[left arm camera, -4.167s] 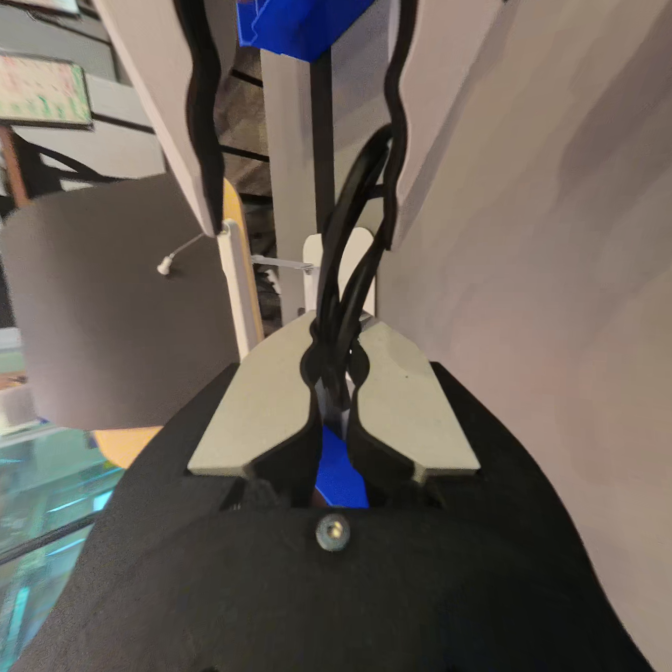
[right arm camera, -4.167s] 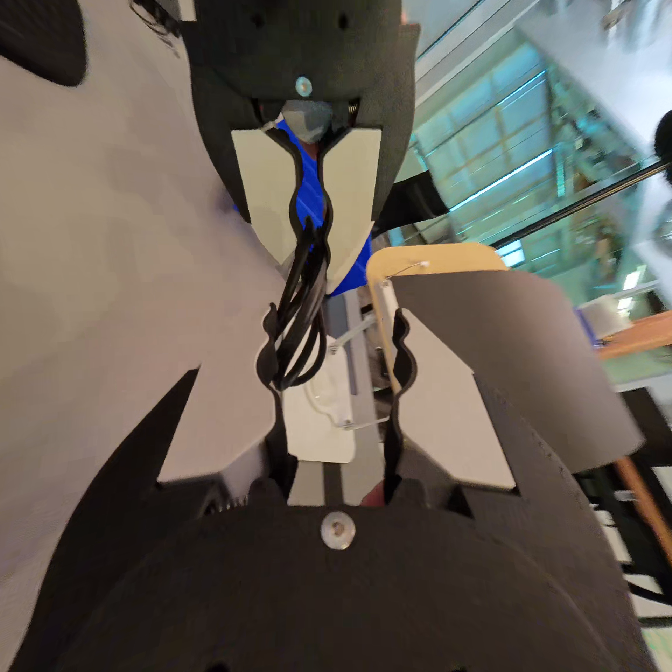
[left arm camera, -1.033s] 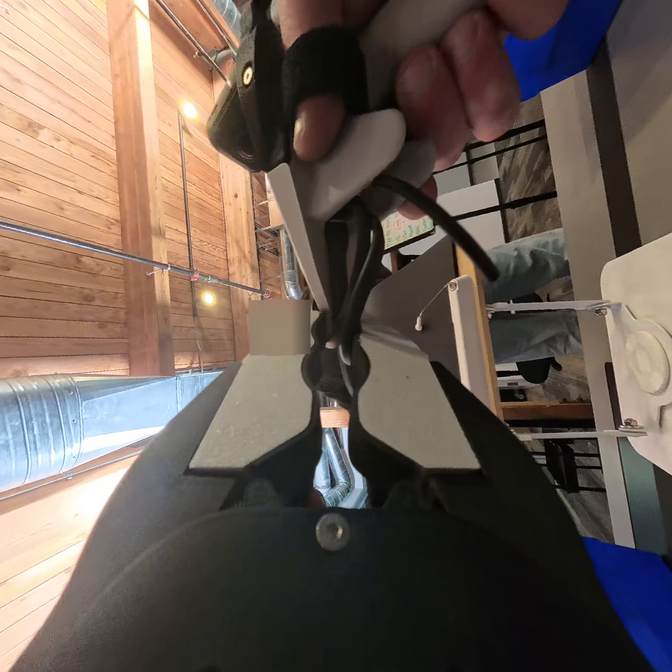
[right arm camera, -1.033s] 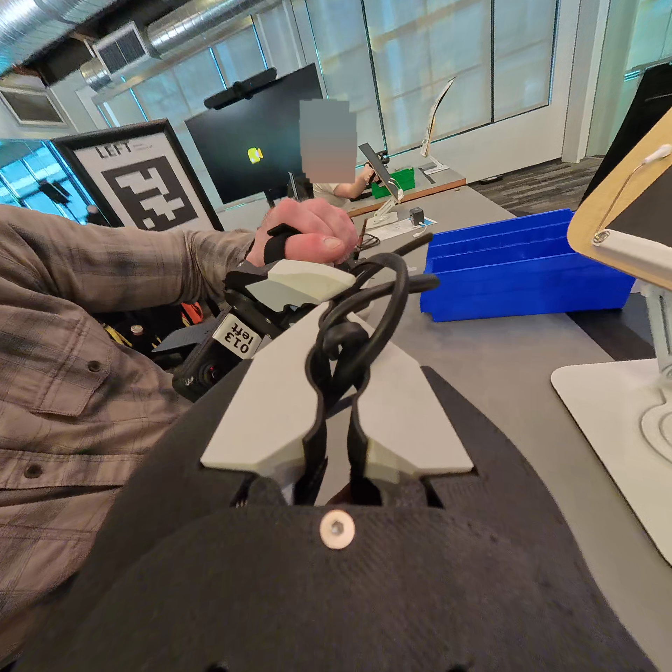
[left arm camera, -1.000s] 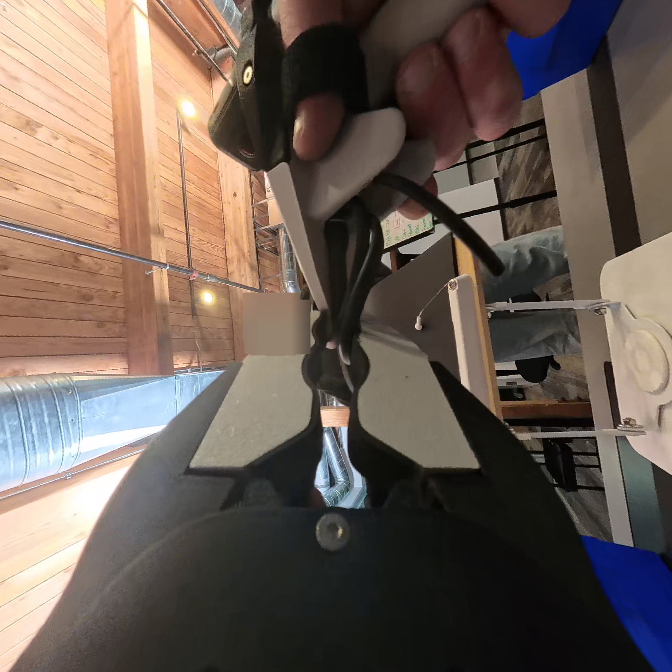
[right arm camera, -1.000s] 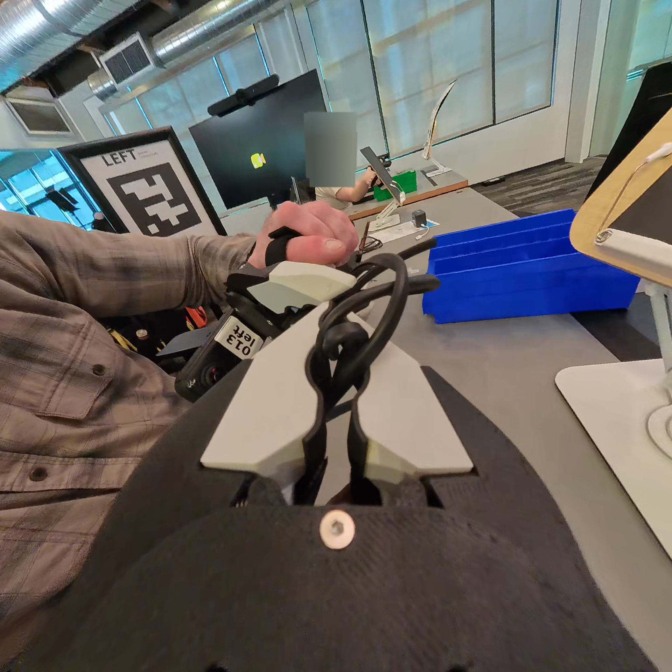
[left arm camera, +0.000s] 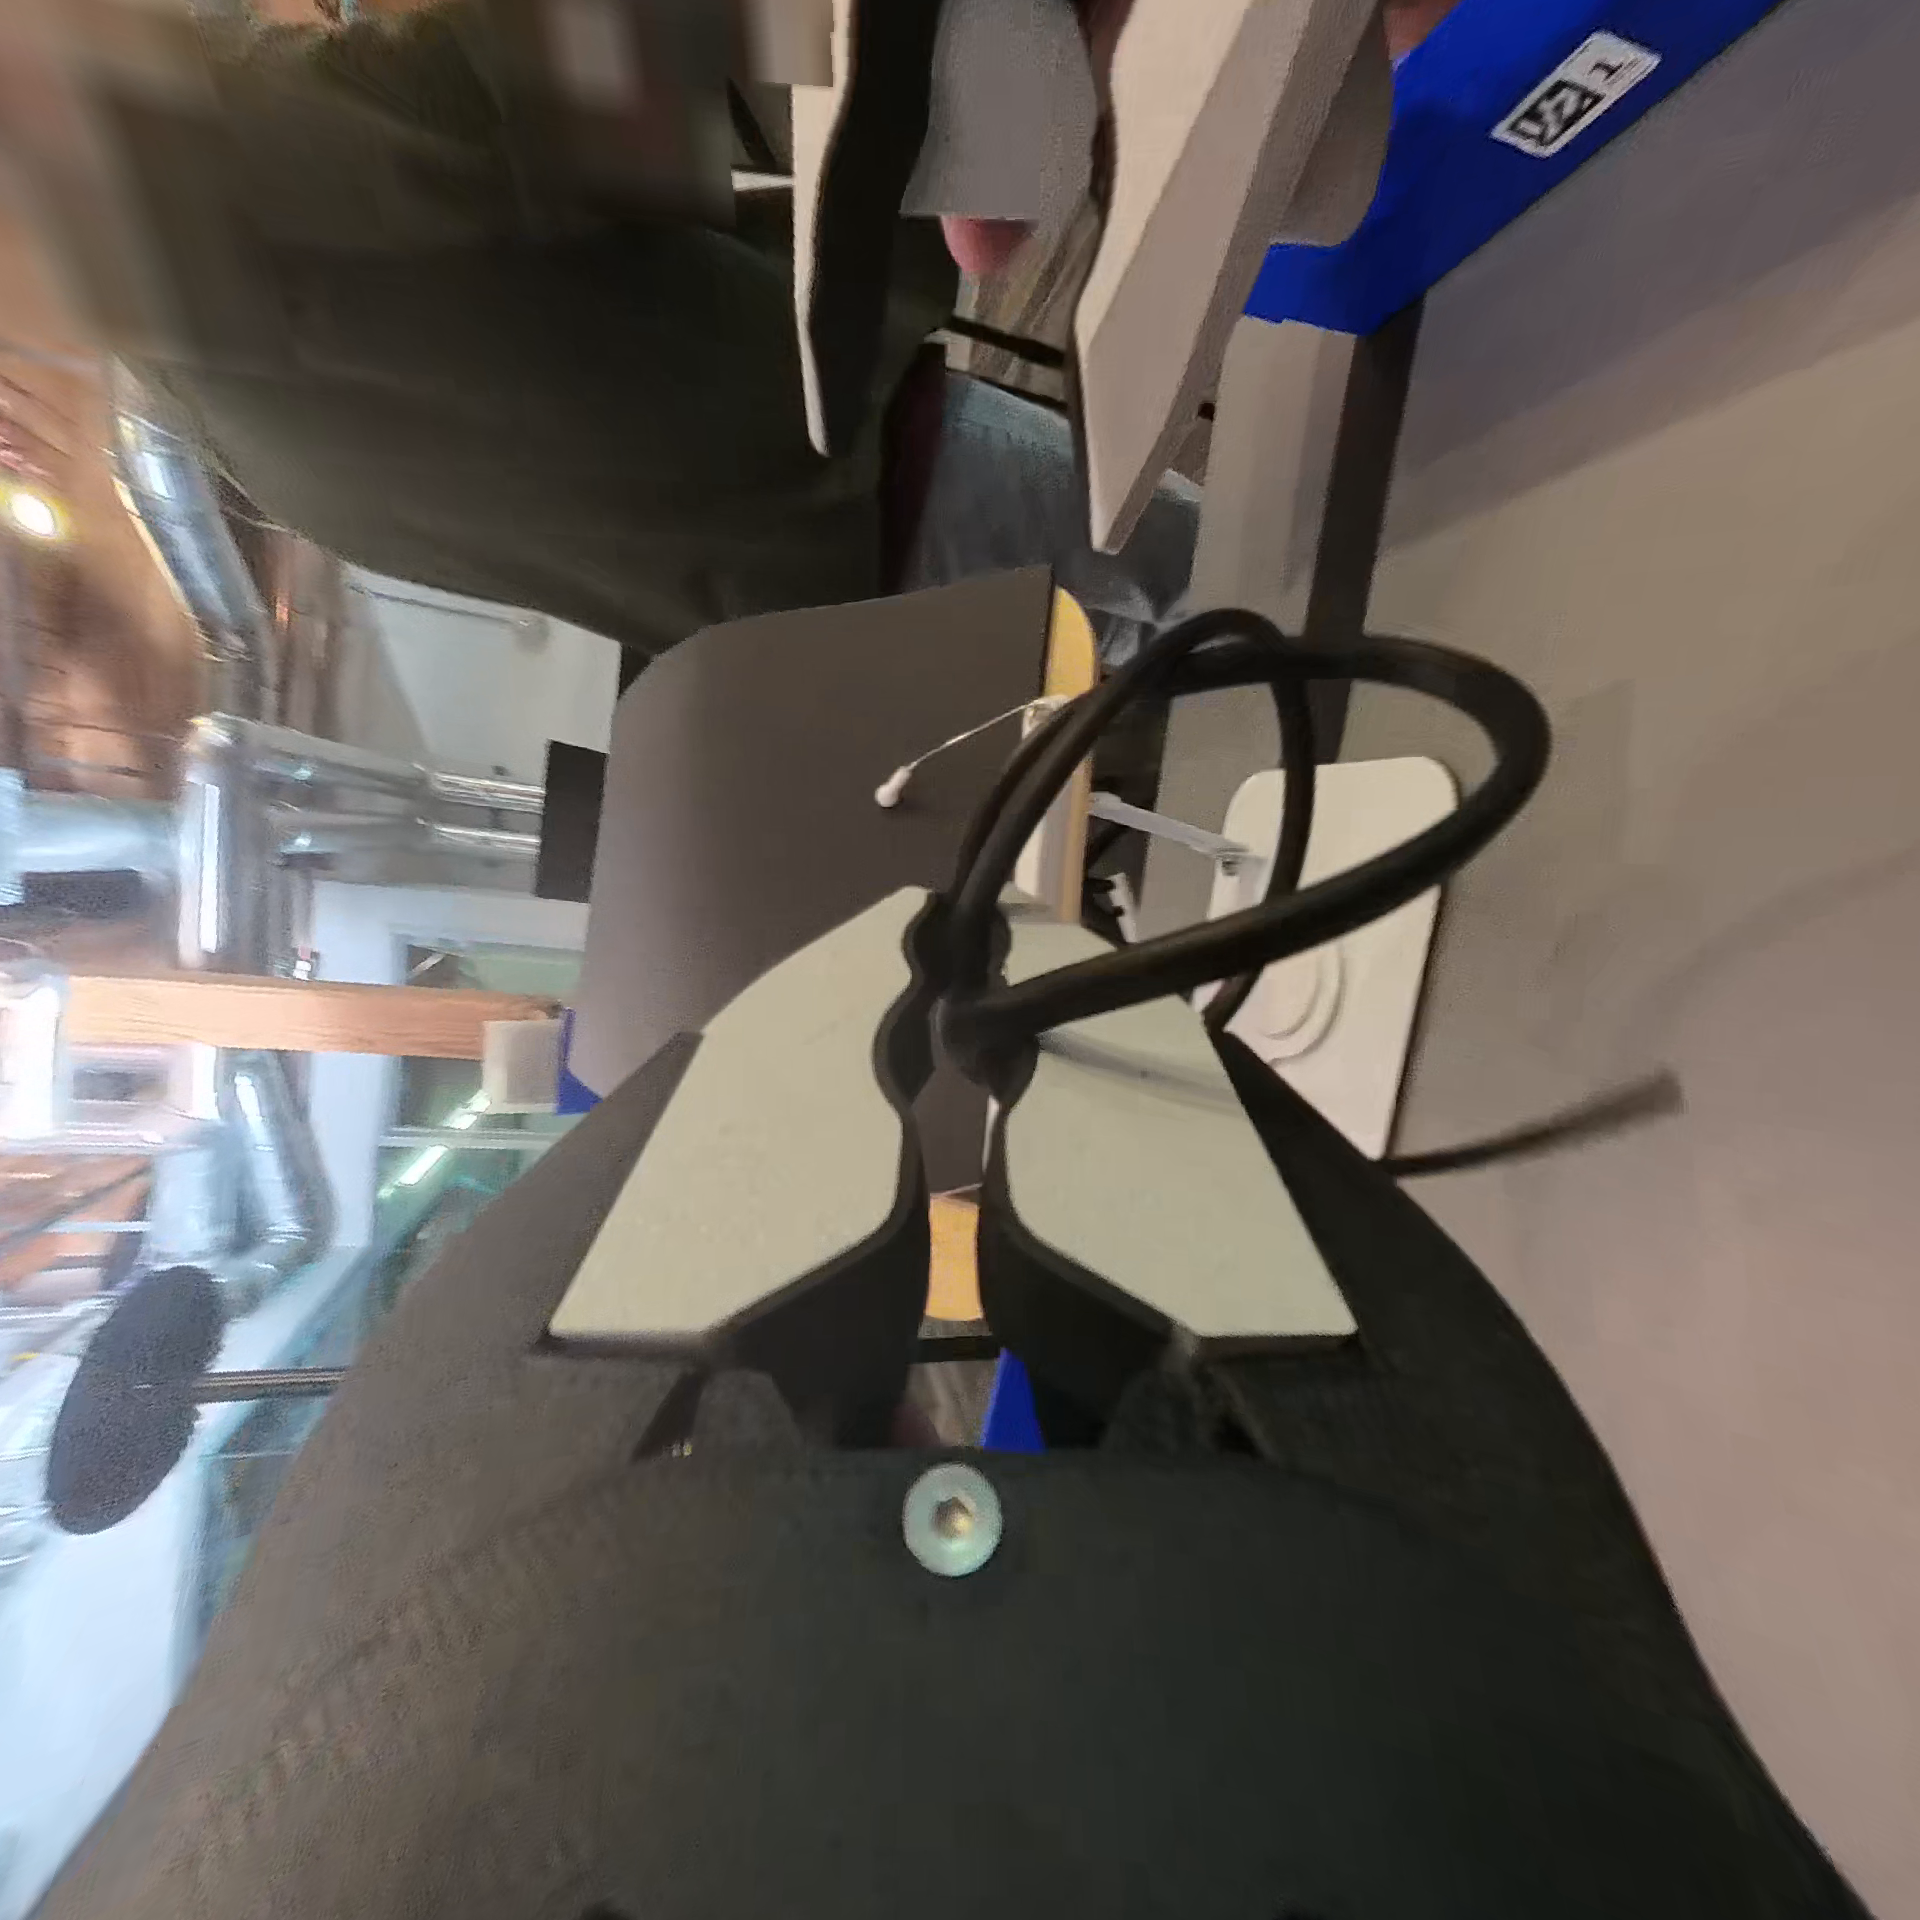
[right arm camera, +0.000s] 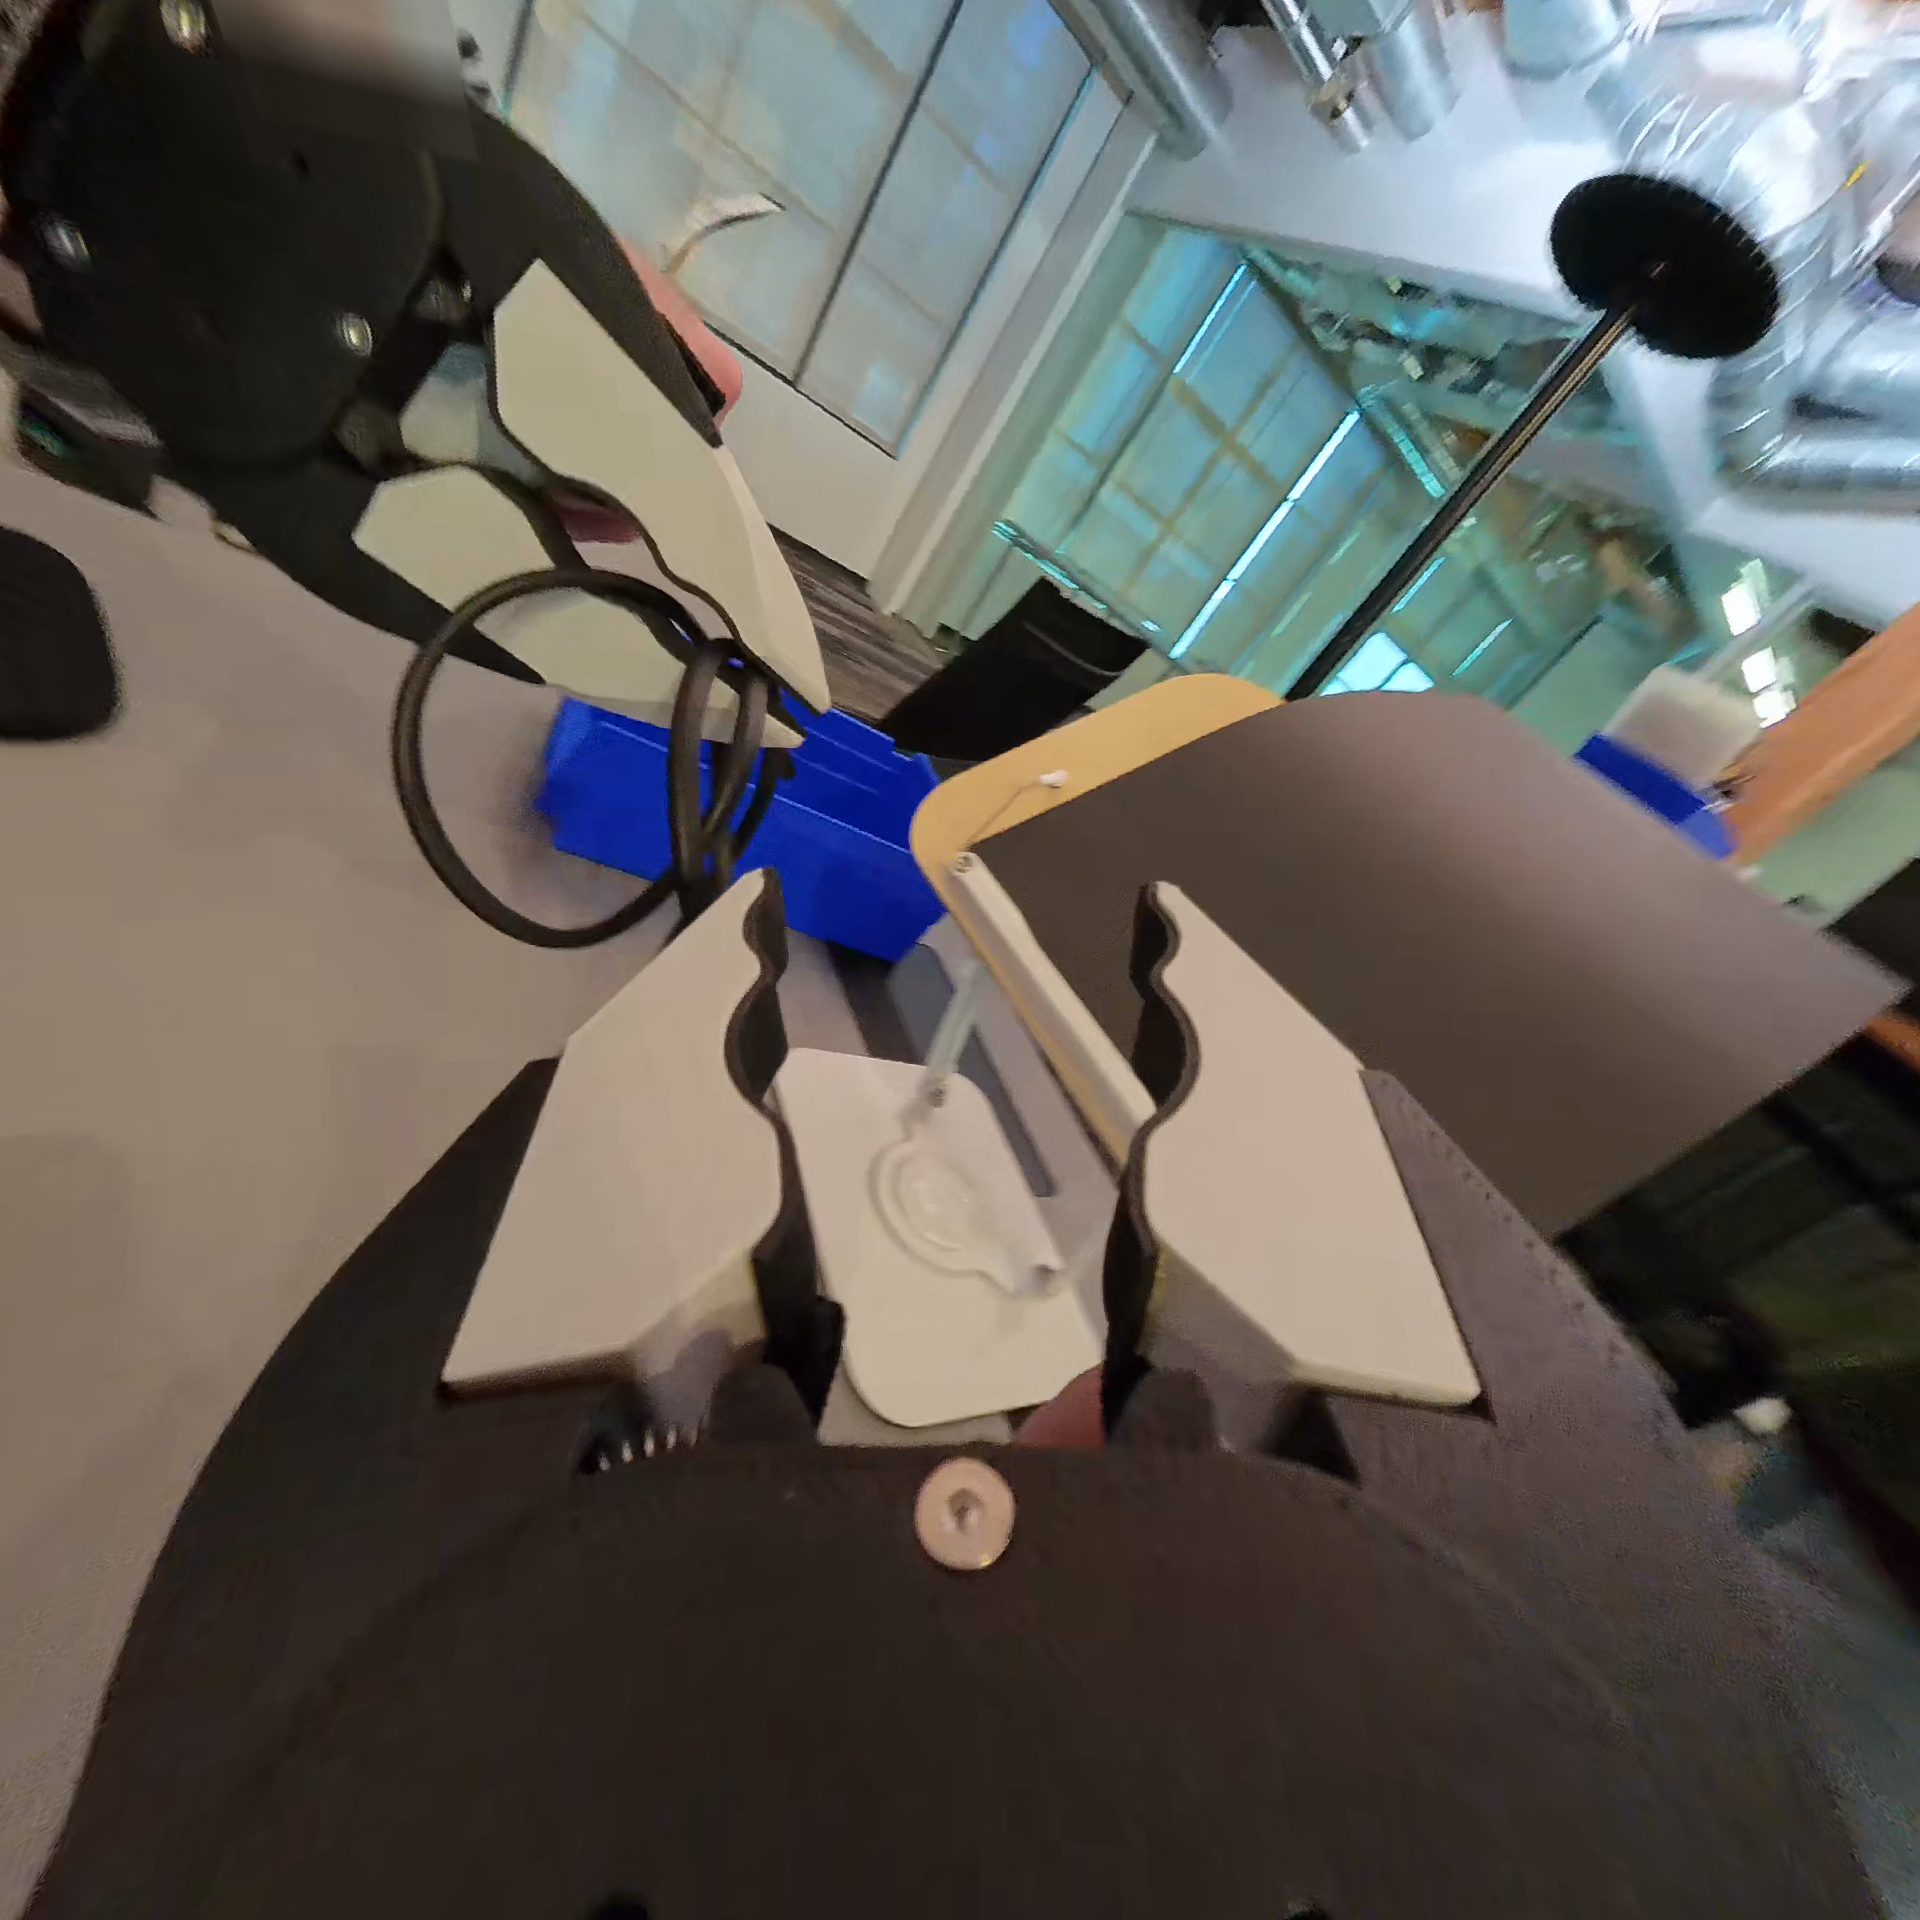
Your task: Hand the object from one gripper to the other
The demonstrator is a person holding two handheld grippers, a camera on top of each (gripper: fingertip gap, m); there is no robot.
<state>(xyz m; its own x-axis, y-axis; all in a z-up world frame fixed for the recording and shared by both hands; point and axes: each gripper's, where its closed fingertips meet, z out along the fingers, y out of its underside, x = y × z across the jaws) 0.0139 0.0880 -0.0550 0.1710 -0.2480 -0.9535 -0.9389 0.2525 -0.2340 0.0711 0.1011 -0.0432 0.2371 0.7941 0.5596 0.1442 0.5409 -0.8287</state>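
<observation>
The left gripper (left arm camera: 956,997) has its jaws pressed together on a coiled black cable (left arm camera: 1351,831), pinching it near the tips. The loops spring out past the fingers and one loose end (left arm camera: 1538,1127) trails off to the side over the grey table (left arm camera: 1714,935). In the right wrist view the same gripper (right arm camera: 774,707) hangs above the table with the cable (right arm camera: 436,790) drooping below it in rounded loops.

The right gripper (right arm camera: 956,935) stands apart from the cable, its jaws spread wide with nothing between them. Through the gap shows a white base plate (right arm camera: 935,1247) lying on the table, carrying a slanted dark panel with a wooden edge (right arm camera: 1351,935). A blue bin (right arm camera: 831,831) sits on the table beyond the hanging loops. A black microphone on a thin stand (right arm camera: 1662,281) rises in the background against the glass walls.
</observation>
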